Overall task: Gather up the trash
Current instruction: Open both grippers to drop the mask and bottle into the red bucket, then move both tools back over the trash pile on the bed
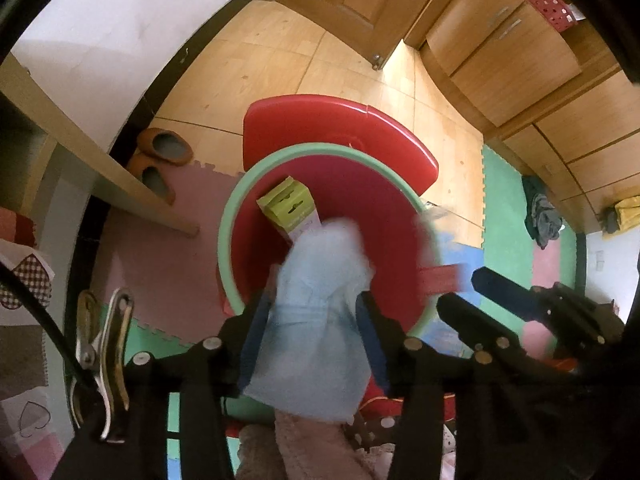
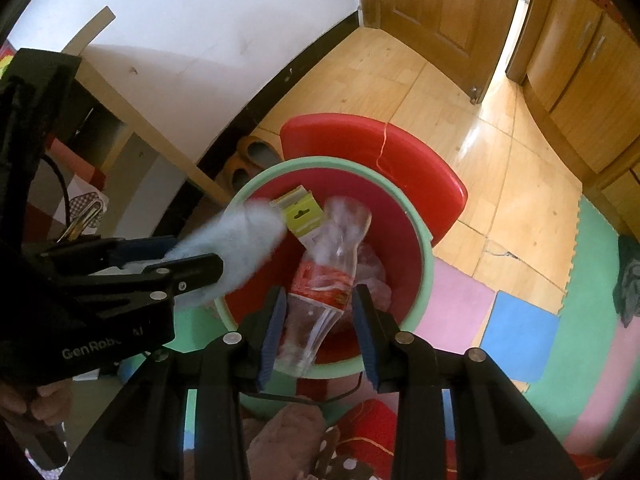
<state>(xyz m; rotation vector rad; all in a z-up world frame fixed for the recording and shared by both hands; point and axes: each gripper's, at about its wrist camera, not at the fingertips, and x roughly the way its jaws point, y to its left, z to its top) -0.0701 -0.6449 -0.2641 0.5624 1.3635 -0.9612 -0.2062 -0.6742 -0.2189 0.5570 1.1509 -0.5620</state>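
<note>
The left gripper point(image 1: 316, 312) is pinching a pale blue tissue point(image 1: 320, 320) and the right gripper point(image 2: 320, 320), jaws spread, is framing a clear bottle point(image 2: 324, 280), both above the red bin point(image 2: 416, 240).

A box point(image 2: 298, 216) and bottle point(image 2: 326, 276) lie in the bin point(image 2: 424, 280); its lid point(image 2: 400, 152) at 12 o'clock, slippers point(image 2: 250, 160) at 10.

A lived-in room of a home: pale wood-look floor point(image 2: 400, 80) with coloured foam puzzle mats point(image 2: 592, 300), a wooden door point(image 2: 432, 4) at the top, wooden cabinets point(image 1: 520, 48) upper right, and slippers point(image 1: 164, 146) by the wall at left.
</note>
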